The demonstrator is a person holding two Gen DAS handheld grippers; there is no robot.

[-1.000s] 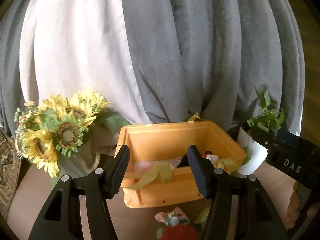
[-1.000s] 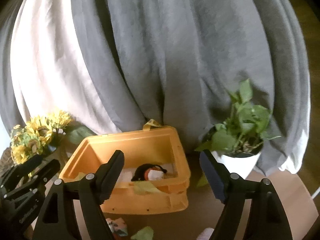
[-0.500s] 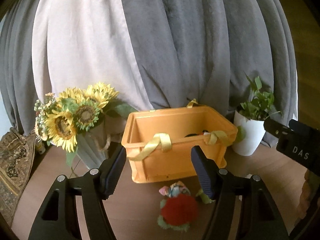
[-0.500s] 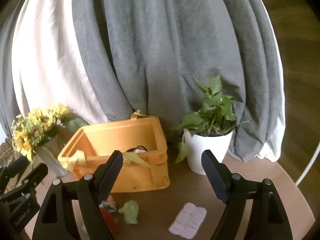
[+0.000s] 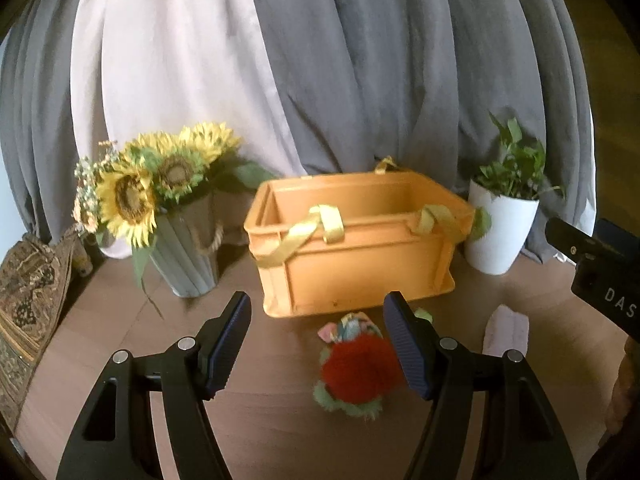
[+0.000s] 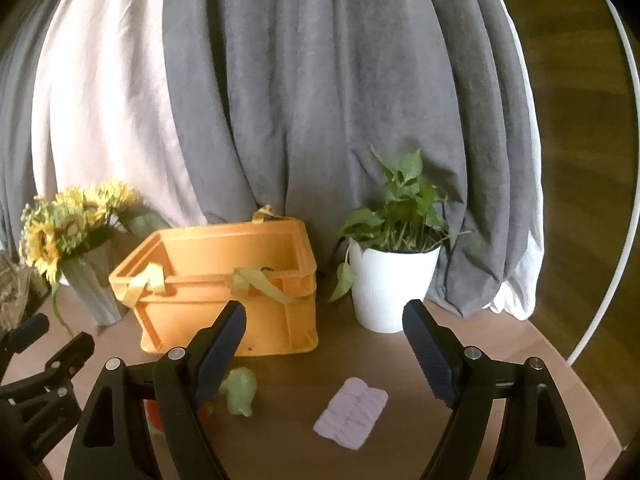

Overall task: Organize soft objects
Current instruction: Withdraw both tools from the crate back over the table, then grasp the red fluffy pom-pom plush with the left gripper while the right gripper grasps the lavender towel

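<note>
Both my claws, left claw [image 5: 316, 344] and right claw [image 6: 324, 344], gaped empty; red plush [image 5: 358, 368], green toy [image 6: 240, 396] and lilac pad [image 6: 352, 412] lay outside the crate [image 5: 352, 240].

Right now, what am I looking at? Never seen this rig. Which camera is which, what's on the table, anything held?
No robot: a person holds a two-finger gripper in each hand, each with a fisheye camera looking along its jaws. The left gripper has just been opening and holds nothing; a red plush toy lies on the table below it. The right gripper is open and empty above a lilac pad and a green soft toy. Behind stand an orange crate, sunflowers and a potted plant.
</note>
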